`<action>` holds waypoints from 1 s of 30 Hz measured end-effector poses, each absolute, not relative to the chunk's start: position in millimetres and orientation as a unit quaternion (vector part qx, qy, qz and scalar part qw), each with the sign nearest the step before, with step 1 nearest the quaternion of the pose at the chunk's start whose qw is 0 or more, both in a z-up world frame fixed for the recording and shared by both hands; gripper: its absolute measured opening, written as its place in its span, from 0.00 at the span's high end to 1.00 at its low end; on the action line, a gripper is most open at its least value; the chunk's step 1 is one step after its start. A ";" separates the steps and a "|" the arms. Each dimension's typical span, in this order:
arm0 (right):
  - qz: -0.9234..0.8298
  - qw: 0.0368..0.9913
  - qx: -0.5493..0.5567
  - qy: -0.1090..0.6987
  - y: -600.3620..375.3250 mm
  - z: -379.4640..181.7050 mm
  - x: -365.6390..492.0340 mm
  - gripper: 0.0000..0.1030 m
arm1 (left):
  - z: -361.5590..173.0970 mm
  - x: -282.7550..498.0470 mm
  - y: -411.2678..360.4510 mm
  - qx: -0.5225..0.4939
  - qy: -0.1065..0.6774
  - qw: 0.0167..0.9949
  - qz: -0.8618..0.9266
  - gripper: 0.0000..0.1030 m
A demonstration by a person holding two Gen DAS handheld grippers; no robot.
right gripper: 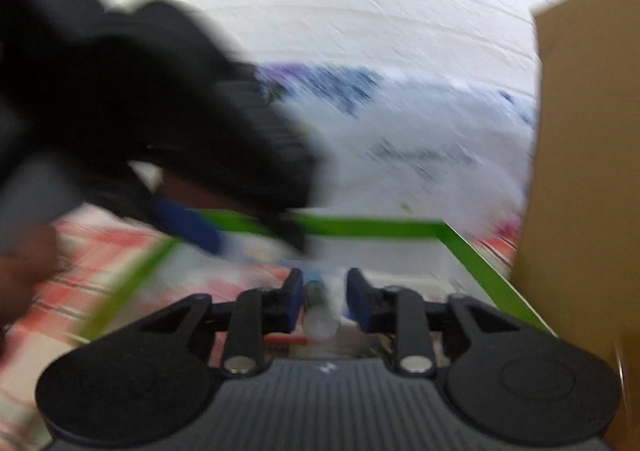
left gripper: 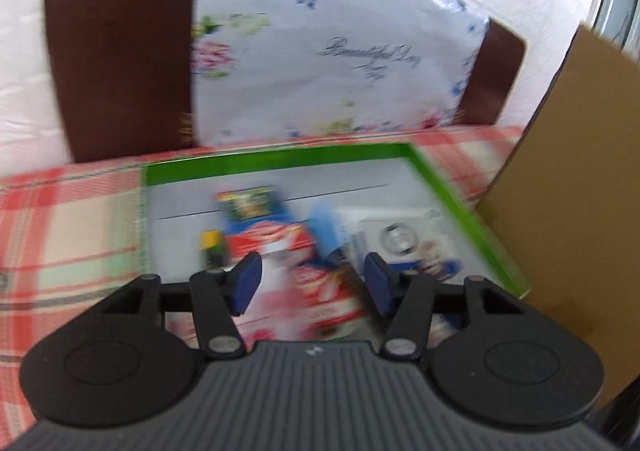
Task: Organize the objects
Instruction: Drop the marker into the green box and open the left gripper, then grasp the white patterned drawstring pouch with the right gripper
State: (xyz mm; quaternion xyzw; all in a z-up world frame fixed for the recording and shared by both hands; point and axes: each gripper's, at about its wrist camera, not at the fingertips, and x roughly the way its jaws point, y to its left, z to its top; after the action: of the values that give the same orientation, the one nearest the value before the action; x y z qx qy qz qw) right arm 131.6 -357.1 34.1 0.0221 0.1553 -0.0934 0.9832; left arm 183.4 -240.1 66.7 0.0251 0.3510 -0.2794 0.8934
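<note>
A green-rimmed tray (left gripper: 452, 187) with a white floor sits on the plaid tablecloth. In it lie a red and white snack packet (left gripper: 316, 291), a blue packet (left gripper: 250, 207), a small yellow and black item (left gripper: 211, 247) and a white box with a round part (left gripper: 400, 237). My left gripper (left gripper: 313, 283) hangs open over the red and white packet, and its pads do not press on it. My right gripper (right gripper: 326, 299) stands slightly open low over the tray (right gripper: 472, 251). A small clear tube (right gripper: 319, 311) shows between its fingers with a gap on the right side. The left gripper (right gripper: 192, 229) is a dark blur there.
A tall cardboard box (left gripper: 568, 179) stands right beside the tray; it also fills the right edge as the cardboard box (right gripper: 584, 171). Behind the table is a brown chair back (left gripper: 120, 63) draped with a floral cloth (left gripper: 320, 63). A person's hand (right gripper: 20, 271) shows at the left.
</note>
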 end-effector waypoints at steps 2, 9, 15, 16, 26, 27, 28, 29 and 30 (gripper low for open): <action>-0.095 0.984 0.036 0.148 -357.7 30.8 124.1 0.68 | 61.5 173.6 -226.6 0.051 0.330 0.906 -0.261 0.42; -0.094 0.983 0.047 0.151 -348.5 36.1 111.9 0.67 | 59.4 154.5 -172.2 0.039 0.316 0.923 -0.217 0.42; -0.079 0.985 0.038 0.151 -326.9 42.5 89.7 0.66 | 54.5 136.9 -133.3 0.032 0.316 0.930 -0.183 0.40; -0.074 0.985 0.035 0.153 -321.8 42.4 87.3 0.65 | 51.2 135.6 -125.1 0.032 0.320 0.931 -0.175 0.40; 0.053 0.978 -0.008 0.203 -236.9 30.8 73.5 0.62 | -4.5 130.9 0.6 0.027 0.344 0.937 -0.053 0.36; 0.070 0.974 -0.013 0.213 -227.4 27.6 74.6 0.62 | -5.6 128.8 12.6 0.043 0.336 0.940 -0.035 0.32; 0.087 0.971 -0.018 0.223 -218.2 24.7 76.9 0.62 | -7.1 128.9 23.2 0.056 0.330 0.942 -0.012 0.23; 0.102 0.967 -0.024 0.234 -209.0 21.8 80.7 0.61 | -7.7 129.8 35.2 0.057 0.324 0.944 0.008 0.17; 0.117 0.962 -0.028 0.245 -200.8 19.3 85.9 0.60 | -8.2 131.7 50.3 0.050 0.320 0.946 0.024 0.16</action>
State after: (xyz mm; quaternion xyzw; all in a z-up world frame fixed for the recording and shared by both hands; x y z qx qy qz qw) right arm 85.9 -200.8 19.3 -0.0281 0.2450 0.1166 0.9621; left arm 131.7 50.3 -8.2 0.0497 0.3200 0.0237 0.9458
